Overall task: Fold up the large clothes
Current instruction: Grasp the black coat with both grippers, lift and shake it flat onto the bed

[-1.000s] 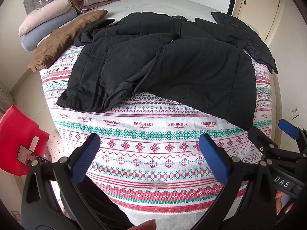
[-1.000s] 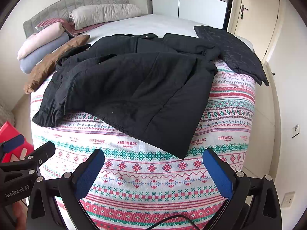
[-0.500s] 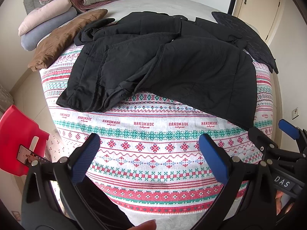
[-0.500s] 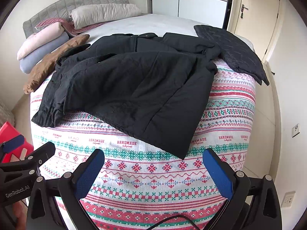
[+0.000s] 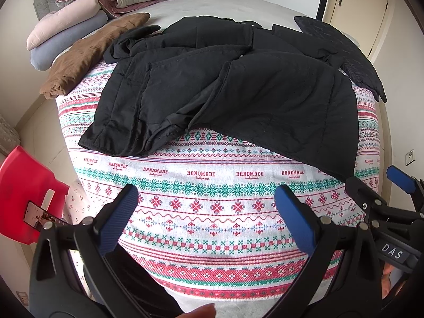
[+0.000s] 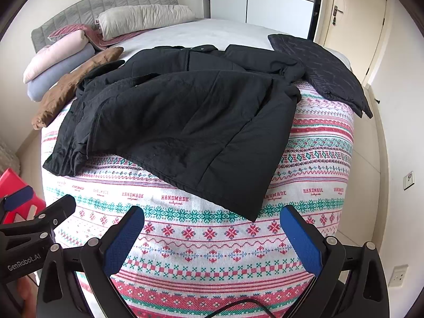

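Note:
A large black quilted jacket (image 5: 225, 92) lies spread and partly rumpled on a patterned "HANDMADE" blanket (image 5: 212, 206) on the bed; it also shows in the right wrist view (image 6: 185, 127). My left gripper (image 5: 206, 212) is open and empty, held above the blanket short of the jacket's hem. My right gripper (image 6: 212, 230) is open and empty, just short of the jacket's lower right corner (image 6: 251, 216). Each gripper shows at the edge of the other's view.
A folded brown garment (image 5: 90, 55) and rolled pink and blue bedding (image 5: 61, 39) lie at the bed's left. A second black quilted garment (image 6: 323, 71) lies at the far right. Pillows (image 6: 143, 18) sit by the headboard. A red stool (image 5: 23, 193) stands left of the bed.

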Motion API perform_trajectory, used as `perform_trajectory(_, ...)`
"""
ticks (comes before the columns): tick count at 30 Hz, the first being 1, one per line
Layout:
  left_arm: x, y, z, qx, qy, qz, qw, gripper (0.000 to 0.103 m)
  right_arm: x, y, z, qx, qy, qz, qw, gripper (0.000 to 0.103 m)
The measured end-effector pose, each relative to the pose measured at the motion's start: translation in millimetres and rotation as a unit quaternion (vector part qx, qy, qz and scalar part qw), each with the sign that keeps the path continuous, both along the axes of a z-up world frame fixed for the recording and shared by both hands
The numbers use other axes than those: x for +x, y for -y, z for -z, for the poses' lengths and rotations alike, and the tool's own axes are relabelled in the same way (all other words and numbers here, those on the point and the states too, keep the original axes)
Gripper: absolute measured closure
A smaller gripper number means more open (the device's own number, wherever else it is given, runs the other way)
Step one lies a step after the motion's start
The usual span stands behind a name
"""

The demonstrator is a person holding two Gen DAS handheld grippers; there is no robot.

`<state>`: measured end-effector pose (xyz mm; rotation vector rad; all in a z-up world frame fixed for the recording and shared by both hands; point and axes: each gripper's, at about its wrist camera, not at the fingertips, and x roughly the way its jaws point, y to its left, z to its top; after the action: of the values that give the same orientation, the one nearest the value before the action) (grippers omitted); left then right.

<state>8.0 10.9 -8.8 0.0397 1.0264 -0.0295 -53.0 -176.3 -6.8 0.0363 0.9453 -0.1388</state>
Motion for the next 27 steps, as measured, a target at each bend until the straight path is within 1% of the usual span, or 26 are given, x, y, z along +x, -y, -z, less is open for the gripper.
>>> perform_trajectory(5, 5, -5, 3, 0.005, 0.0, -0.006, 1.0, 0.001, 4, 2, 4, 0.002, -0.002, 0.003, 1.0, 0.0)
perform_trajectory(7, 7, -7, 2, 0.015, 0.011, -0.01, 0.9998, 0.001, 8, 5, 5, 0.002, 0.0, 0.003, 1.0, 0.0)
perform_trajectory(9, 9, -10, 0, 0.023, 0.032, 0.002, 0.9992, 0.001, 11, 9, 6, -0.002, 0.005, 0.006, 1.0, 0.0)
perform_trajectory(11, 14, -18, 0, 0.03, 0.028, 0.014, 0.9991, 0.001, 16, 15, 7, 0.001, 0.011, 0.003, 1.0, 0.0)
perform_trajectory(12, 19, -26, -1, 0.022, 0.023, 0.017, 0.9994, 0.001, 19, 17, 7, 0.004, 0.01, 0.001, 1.0, 0.0)
perform_trajectory(13, 23, -36, -2, 0.006, 0.018, 0.018, 0.9997, 0.001, 22, 21, 8, 0.011, 0.009, -0.004, 1.0, 0.0)
perform_trajectory(15, 33, -62, -6, -0.026, 0.016, 0.019, 0.9994, 0.001, 28, 32, 10, 0.036, 0.005, -0.01, 0.999, 0.0)
perform_trajectory(16, 40, -76, -9, -0.031, 0.016, 0.014, 0.9993, 0.001, 32, 40, 13, 0.056, -0.001, -0.011, 0.998, 0.0)
perform_trajectory(19, 60, -122, -13, -0.024, 0.02, -0.013, 0.9994, 0.001, 42, 62, 23, 0.125, -0.026, -0.009, 0.992, 0.0)
perform_trajectory(20, 68, -138, -12, -0.026, 0.018, -0.017, 0.9993, 0.001, 44, 70, 26, 0.149, -0.027, -0.011, 0.988, 0.0)
perform_trajectory(22, 82, -171, -6, -0.039, 0.011, -0.023, 0.9989, 0.001, 48, 83, 31, 0.181, -0.022, -0.014, 0.983, 0.0)
perform_trajectory(24, 95, -202, 3, -0.05, 0.007, -0.043, 0.9978, 0.001, 51, 94, 36, 0.203, -0.018, -0.011, 0.979, 0.0)
perform_trajectory(25, 102, -216, 10, -0.06, 0.004, -0.05, 0.9969, 0.001, 52, 98, 40, 0.216, -0.017, -0.012, 0.976, 0.0)
perform_trajectory(27, 115, -240, 26, -0.097, -0.003, -0.054, 0.9939, 0.001, 57, 106, 46, 0.246, -0.016, -0.016, 0.969, 0.0)
